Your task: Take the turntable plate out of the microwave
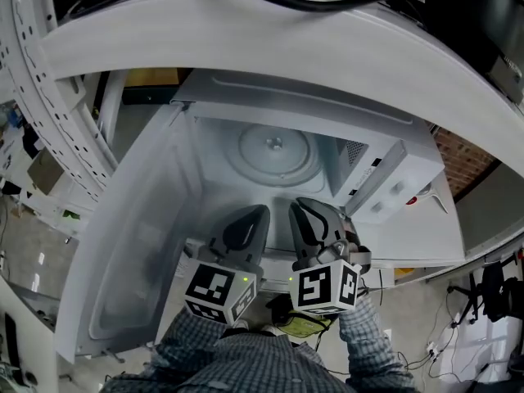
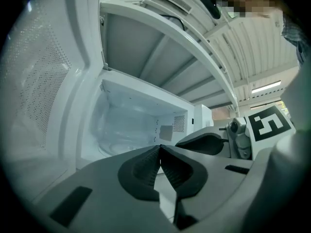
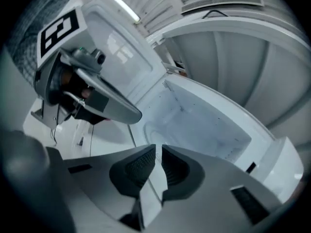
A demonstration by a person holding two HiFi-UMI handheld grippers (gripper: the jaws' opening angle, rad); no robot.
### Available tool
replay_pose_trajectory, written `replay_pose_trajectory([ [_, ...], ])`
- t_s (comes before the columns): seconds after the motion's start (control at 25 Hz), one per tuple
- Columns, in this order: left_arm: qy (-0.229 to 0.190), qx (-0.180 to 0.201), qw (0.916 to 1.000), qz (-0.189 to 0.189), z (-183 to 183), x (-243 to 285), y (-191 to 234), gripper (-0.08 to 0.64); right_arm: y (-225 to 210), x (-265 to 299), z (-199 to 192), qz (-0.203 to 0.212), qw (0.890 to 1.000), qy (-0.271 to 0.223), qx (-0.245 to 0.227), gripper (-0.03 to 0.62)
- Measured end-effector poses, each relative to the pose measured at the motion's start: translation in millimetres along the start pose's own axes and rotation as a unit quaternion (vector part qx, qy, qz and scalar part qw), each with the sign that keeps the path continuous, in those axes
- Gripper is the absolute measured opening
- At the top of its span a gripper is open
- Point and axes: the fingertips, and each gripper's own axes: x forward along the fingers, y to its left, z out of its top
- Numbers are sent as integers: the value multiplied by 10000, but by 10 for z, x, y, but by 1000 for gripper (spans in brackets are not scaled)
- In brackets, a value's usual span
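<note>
Left gripper (image 1: 255,213), right gripper (image 1: 301,205), jaws together, turntable plate (image 1: 276,150) whole only in head view

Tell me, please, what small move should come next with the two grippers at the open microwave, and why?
Probably open the right gripper and ease it toward the near rim of the turntable plate. It and the left gripper are both shut and empty just outside the open microwave, and the plate lies flat inside.

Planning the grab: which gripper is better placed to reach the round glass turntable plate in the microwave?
Probably right: right gripper is rolled partway to pinch the round glass turntable plate edgewise; left gripper is upright. Both shut.
</note>
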Motion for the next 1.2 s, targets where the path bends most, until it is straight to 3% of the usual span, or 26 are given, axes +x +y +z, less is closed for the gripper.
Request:
replay_pose_trajectory([
  [0.2,-59,-193,9998,83,24,7,118,9,87,238,7,377,9920,388,-1138,43],
  [0.28,-79,-181,9997,140,35,-8,161,9,132,326,-31,608,9853,589,-1484,141],
  [0.56,-118,-176,9995,225,37,-14,261,9,33,576,-179,696,9502,1214,-2785,141],
  [0.68,-122,-209,9995,225,27,-19,270,9,35,624,-238,832,9405,1376,-2995,141],
  [1.12,-139,-214,9994,219,33,20,282,9,67,710,-298,1344,9220,1611,-3255,140],
  [1.2,-140,-224,9994,227,32,20,290,9,123,696,-327,1599,9153,1628,-3318,98],
])
